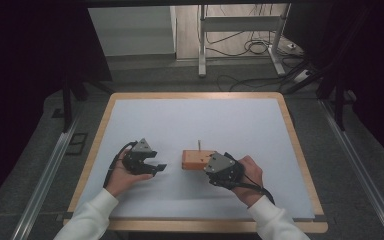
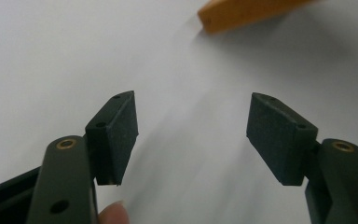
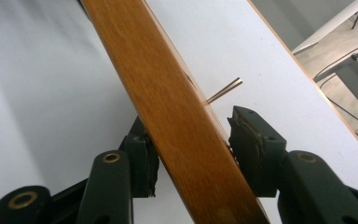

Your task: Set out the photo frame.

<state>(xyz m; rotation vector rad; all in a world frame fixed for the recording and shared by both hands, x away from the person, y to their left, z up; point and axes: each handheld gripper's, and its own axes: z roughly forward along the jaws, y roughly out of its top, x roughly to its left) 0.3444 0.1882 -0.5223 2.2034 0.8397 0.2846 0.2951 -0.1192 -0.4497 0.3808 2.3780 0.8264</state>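
Right gripper view: smooth rectangular wooden block (image 3: 168, 116)

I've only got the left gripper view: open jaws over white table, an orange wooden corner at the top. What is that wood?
Observer: A wooden block on the table, seen from the high view, with a thin peg standing up from its top.
Operator: Is anything holding it?
Observer: Yes, in the right gripper view the right gripper has its jaws on both sides of the block.
Operator: How does my gripper stand to it?
Observer: The left gripper lies left of the block, apart from it, nothing between its jaws.
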